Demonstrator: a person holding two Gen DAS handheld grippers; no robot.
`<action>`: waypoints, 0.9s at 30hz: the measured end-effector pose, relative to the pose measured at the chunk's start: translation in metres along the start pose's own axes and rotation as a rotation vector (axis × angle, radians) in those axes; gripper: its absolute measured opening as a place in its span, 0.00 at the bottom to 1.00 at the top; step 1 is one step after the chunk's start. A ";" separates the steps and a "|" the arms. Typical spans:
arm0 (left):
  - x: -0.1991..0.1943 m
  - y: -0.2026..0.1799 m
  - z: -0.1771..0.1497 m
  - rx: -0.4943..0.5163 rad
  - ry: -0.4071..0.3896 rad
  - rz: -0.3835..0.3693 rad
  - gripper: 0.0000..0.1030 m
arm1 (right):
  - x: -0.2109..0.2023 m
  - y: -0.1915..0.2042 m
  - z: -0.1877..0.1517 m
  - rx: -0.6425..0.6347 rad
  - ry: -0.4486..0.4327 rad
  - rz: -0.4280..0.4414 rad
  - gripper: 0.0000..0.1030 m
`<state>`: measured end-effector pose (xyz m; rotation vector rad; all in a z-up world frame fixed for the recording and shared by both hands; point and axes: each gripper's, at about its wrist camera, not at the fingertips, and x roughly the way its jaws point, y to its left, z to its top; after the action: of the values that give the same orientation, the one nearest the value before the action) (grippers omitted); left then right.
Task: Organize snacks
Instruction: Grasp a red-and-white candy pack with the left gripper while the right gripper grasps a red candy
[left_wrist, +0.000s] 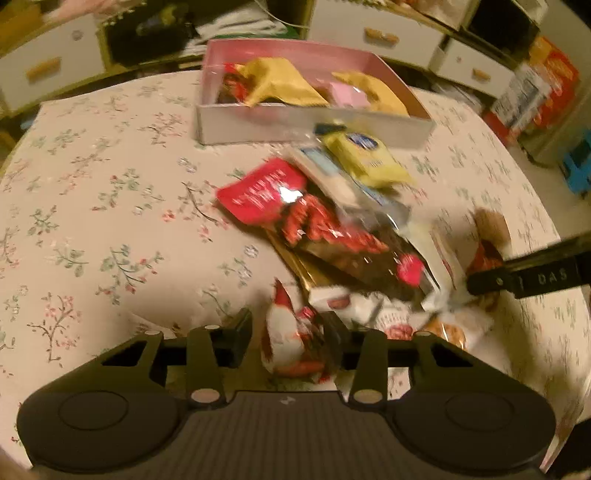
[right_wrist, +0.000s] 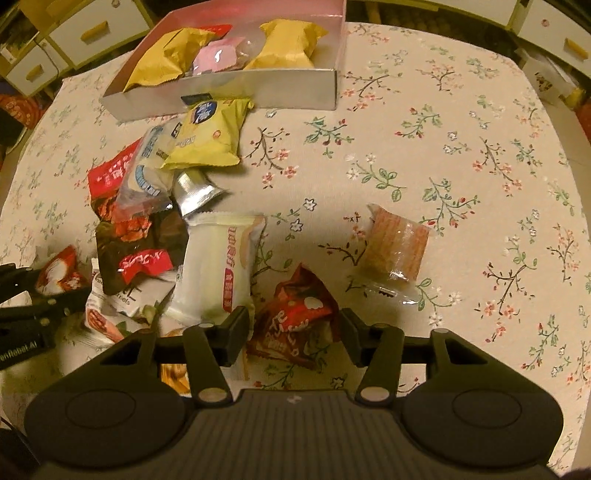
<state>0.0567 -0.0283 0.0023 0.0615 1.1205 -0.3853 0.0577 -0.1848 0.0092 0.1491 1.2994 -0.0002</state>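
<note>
My left gripper (left_wrist: 290, 332) is shut on a small red-and-white snack packet (left_wrist: 282, 328) at the near edge of a pile of snacks (left_wrist: 332, 229); its fingers press both sides. In the right wrist view that same packet (right_wrist: 59, 275) sits between black fingers (right_wrist: 62, 301) at the far left. My right gripper (right_wrist: 295, 326) is shut on a red-brown packet (right_wrist: 299, 317) lying on the cloth. A pink-lined box (left_wrist: 295, 125) (right_wrist: 221, 92) stands behind the pile and holds yellow bags and a pink piece.
The flowered tablecloth (right_wrist: 461, 166) covers the table. A clear-wrapped wafer roll (right_wrist: 399, 251) lies alone to the right. A white packet (right_wrist: 218, 266) and a yellow packet (right_wrist: 210, 136) lie in the pile. White drawers (left_wrist: 48, 70) stand beyond the table.
</note>
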 end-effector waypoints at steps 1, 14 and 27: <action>-0.001 0.004 0.001 -0.023 -0.006 -0.006 0.46 | -0.002 -0.001 0.001 0.010 -0.008 0.003 0.40; 0.006 -0.008 -0.002 0.019 0.028 0.012 0.39 | -0.001 -0.003 0.006 0.012 -0.016 0.008 0.34; -0.011 0.006 0.004 -0.047 -0.015 -0.010 0.29 | -0.014 0.004 0.006 -0.024 -0.061 0.001 0.25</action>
<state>0.0578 -0.0204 0.0129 0.0118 1.1150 -0.3672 0.0602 -0.1831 0.0246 0.1284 1.2382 0.0119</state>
